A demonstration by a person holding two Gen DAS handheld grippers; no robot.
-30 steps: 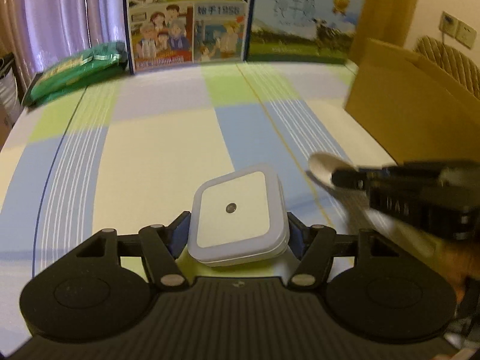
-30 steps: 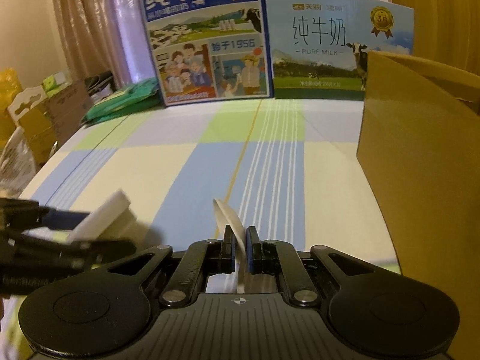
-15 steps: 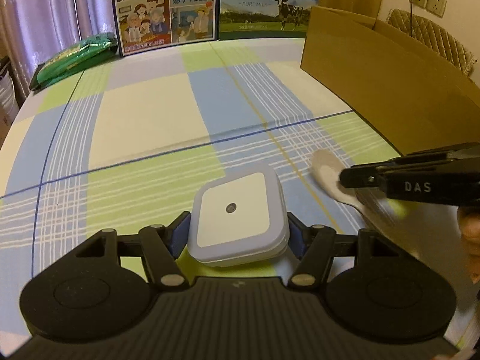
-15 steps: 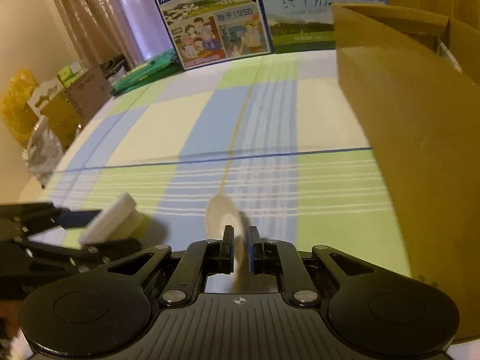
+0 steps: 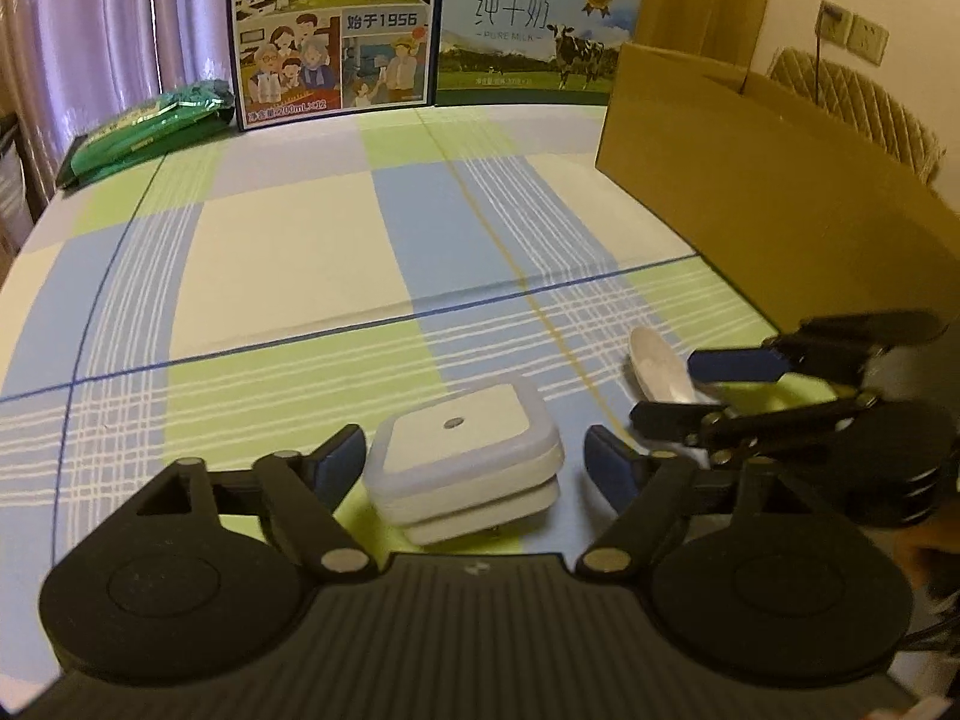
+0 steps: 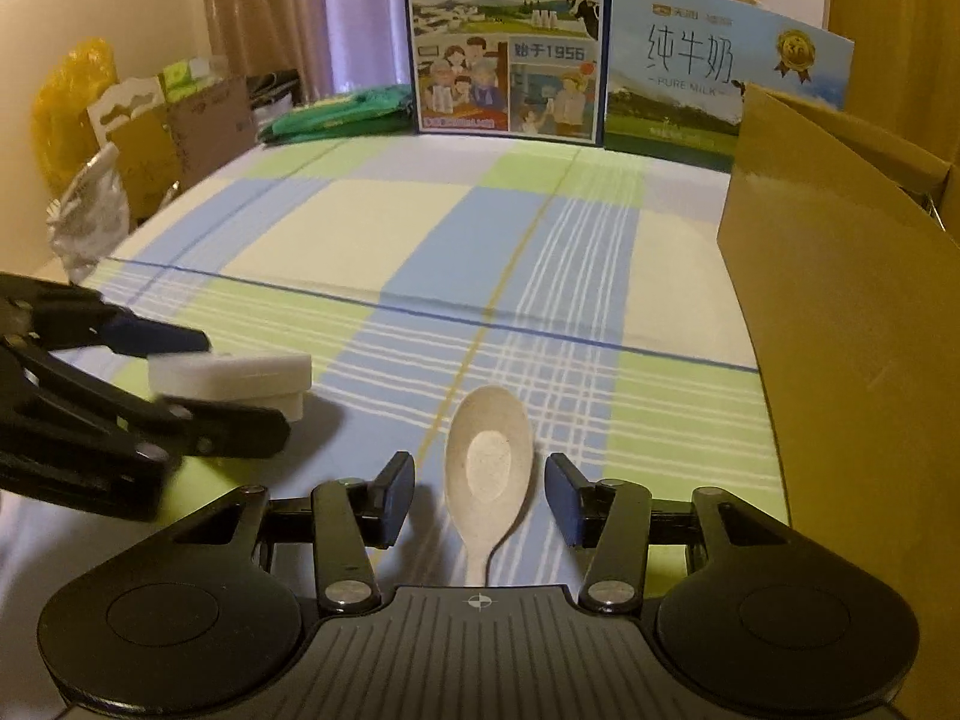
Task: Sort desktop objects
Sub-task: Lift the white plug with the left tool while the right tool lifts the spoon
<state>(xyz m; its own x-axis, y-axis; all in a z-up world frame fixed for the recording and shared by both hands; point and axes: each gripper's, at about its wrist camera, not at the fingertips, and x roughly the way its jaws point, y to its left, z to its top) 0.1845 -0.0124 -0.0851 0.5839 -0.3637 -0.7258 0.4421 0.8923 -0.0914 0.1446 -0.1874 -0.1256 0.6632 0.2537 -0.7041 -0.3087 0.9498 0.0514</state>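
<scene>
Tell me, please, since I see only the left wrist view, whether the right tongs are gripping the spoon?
Observer: No. The right tongs stand open; the spoon lies bowl-up between them, touching neither finger.
Operator: Which way does its handle point?
Observer: Back toward the tongs' body, passing under it.
Operator: Is anything beside the table that I miss?
Observer: Cardboard boxes and a yellow bag.

night light: smooth matt white plastic | spoon: speckled matt beige | box: plain brown cardboard | tablecloth: checked cloth
</scene>
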